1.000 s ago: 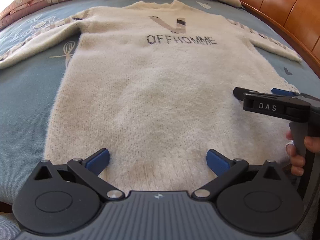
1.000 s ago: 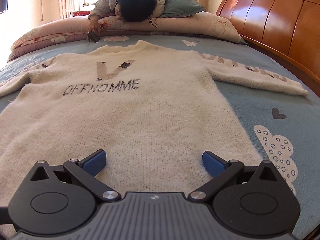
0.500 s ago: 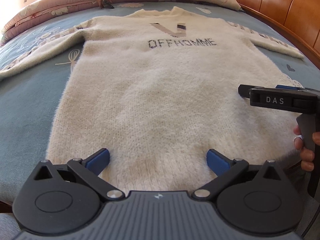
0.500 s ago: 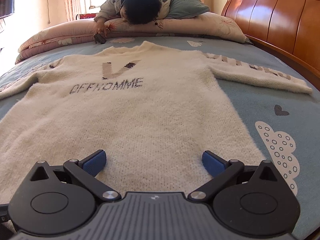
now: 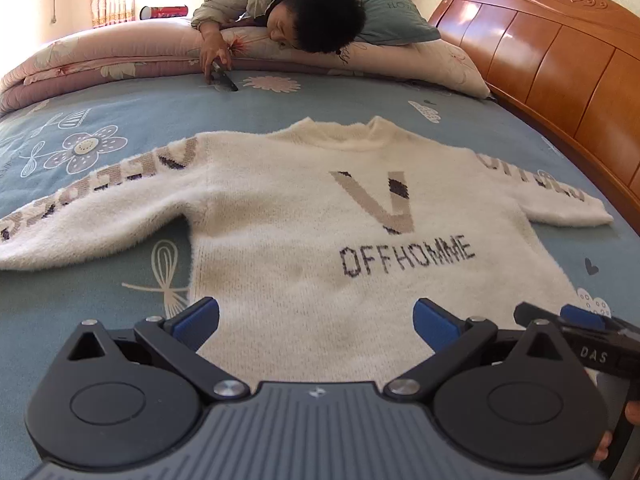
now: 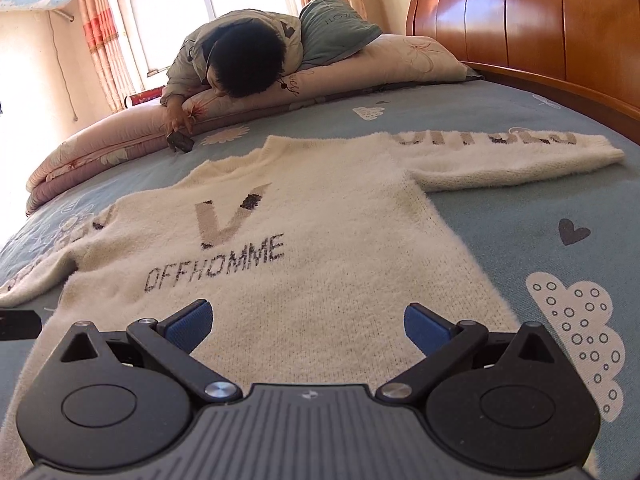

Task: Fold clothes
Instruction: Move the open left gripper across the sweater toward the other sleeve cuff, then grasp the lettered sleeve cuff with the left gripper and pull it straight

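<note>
A cream fuzzy sweater (image 5: 320,240) (image 6: 300,272) with a "V" and "OFFHOMME" on the chest lies flat, front up, on the blue bed, both sleeves spread out sideways. My left gripper (image 5: 316,318) hovers open over the sweater's lower left part, nothing between its blue pads. My right gripper (image 6: 308,322) is open above the lower right part, also holding nothing. The right gripper's black body (image 5: 576,332) shows at the right edge of the left wrist view. The hem is hidden under both grippers.
A person (image 5: 288,12) (image 6: 240,60) lies across the pink quilt (image 5: 100,56) and pillows at the far end, a hand on a dark phone (image 6: 181,142). A wooden headboard (image 6: 540,20) runs along the right side. Blue patterned sheet (image 6: 540,216) surrounds the sweater.
Both grippers have advanced up the sweater from its hem and tilted upward, so the chest, the sleeves and the person at the far end now fill the views. Both stay open.
</note>
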Motion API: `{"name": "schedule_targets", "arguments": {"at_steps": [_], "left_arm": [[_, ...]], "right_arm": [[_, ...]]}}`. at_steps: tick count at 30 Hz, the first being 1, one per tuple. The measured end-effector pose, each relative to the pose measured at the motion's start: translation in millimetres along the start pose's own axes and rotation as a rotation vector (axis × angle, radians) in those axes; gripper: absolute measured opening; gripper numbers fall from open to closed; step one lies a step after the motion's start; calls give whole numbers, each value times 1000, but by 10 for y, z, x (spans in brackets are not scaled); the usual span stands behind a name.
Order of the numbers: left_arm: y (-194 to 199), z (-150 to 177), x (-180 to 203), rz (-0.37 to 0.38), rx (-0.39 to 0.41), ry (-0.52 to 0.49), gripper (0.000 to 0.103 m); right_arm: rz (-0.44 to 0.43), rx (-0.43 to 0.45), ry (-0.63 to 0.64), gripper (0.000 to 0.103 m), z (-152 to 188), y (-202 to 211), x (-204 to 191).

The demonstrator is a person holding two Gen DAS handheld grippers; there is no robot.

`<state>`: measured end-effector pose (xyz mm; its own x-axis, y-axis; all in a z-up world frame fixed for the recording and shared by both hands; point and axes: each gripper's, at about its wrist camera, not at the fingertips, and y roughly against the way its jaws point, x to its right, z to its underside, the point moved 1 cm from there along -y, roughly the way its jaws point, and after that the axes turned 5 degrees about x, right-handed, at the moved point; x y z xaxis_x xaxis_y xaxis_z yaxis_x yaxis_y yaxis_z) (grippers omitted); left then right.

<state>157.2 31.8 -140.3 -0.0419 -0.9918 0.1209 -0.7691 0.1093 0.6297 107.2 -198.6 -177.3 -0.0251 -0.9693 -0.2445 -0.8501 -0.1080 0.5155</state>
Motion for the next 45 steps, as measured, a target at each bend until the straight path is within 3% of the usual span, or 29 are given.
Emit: {"name": "schedule_targets", "arguments": {"at_steps": [7, 9, 15, 17, 21, 24, 26, 28, 31, 34, 36, 38, 42, 45], "left_arm": [[-818, -126, -255, 40, -9, 107, 102], [-1009, -81, -366, 34, -45, 157, 102], [-702, -65, -508, 77, -22, 146, 102], [-522, -216, -670, 68, 49, 131, 102], [-497, -588, -1270, -39, 144, 207, 102], [-690, -647, -1819, -66, 117, 391, 102], [-803, -531, -2170, -52, 76, 536, 102], [-842, -379, -2390, -89, 47, 601, 102], [-735, -252, -2613, -127, 72, 592, 100], [-426, -236, -2869, -262, 110, 635, 100], [-239, -191, -3014, -303, 146, 679, 100], [-86, -92, -3180, -325, 185, 760, 100], [-81, 166, -3424, -364, 167, 907, 100], [-150, 302, -3560, -343, 228, 975, 98]], "right_arm": [[0, -60, 22, 103, 96, -124, 4], [1, -62, 34, 103, 109, -130, -11], [-13, -78, 116, 103, 175, -158, -29], [-19, -73, 142, 103, 200, -156, -33], [-1, -66, 206, 103, 249, -187, -88], [9, -68, 217, 103, 242, -205, -111], [5, -68, 207, 103, 237, -212, -93], [7, -67, 203, 103, 235, -221, -91], [13, -64, 210, 103, 243, -228, -101], [15, -62, 214, 103, 248, -231, -103], [17, -60, 216, 103, 251, -232, -104], [18, -59, 217, 103, 251, -234, -105], [22, -55, 221, 103, 259, -236, -113], [27, -53, 223, 103, 263, -242, -120]]}}
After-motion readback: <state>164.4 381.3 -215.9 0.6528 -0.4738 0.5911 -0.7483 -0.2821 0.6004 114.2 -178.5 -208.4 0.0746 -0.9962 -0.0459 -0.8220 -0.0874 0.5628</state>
